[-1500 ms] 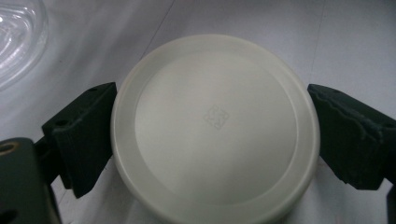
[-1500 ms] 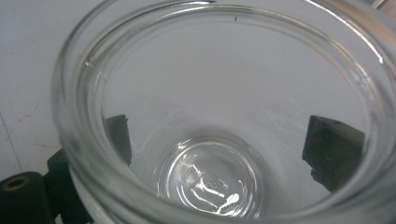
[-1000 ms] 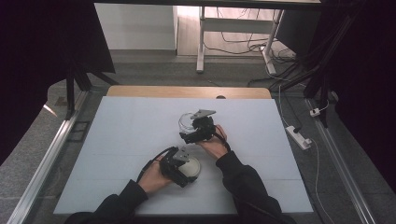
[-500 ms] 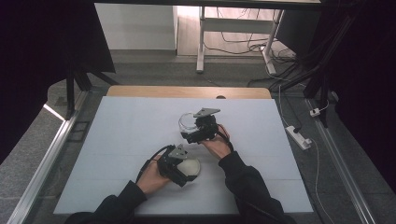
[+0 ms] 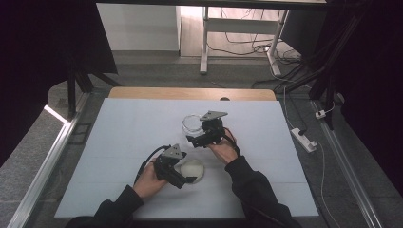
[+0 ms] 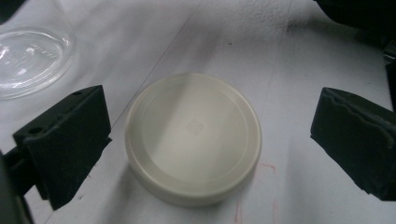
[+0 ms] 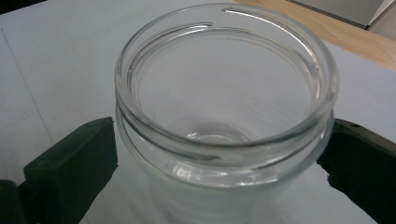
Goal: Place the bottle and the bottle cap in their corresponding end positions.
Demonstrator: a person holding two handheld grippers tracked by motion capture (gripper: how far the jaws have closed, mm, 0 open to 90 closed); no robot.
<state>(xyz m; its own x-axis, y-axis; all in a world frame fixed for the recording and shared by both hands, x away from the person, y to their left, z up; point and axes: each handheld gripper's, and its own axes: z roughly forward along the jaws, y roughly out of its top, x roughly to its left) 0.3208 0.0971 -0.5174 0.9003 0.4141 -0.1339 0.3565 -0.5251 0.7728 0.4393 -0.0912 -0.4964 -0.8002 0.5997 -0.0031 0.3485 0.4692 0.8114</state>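
Observation:
A cream round lid (image 5: pixel 194 169) lies flat on the white table (image 5: pixel 123 137). My left gripper (image 5: pixel 185 175) is open around the lid (image 6: pixel 194 137), and in the left gripper view (image 6: pixel 210 116) a gap shows between each jaw and the rim. A clear glass jar (image 5: pixel 191 122) stands upright with its mouth open, a little beyond the lid. My right gripper (image 5: pixel 195 136) is shut on the jar. In the right gripper view (image 7: pixel 219 144) both jaws press the jar (image 7: pixel 224 107) just below its threaded neck. The jar (image 6: pixel 28 60) also appears at the upper left of the left gripper view.
The table's wooden far edge (image 5: pixel 190 93) lies behind the jar. A power strip (image 5: pixel 302 139) sits on the floor to the right of the table. A metal rail (image 5: pixel 45 175) runs along the left side.
My left gripper has drawn back slightly to the left, so more of the lid shows. The right gripper and the jar have hardly moved.

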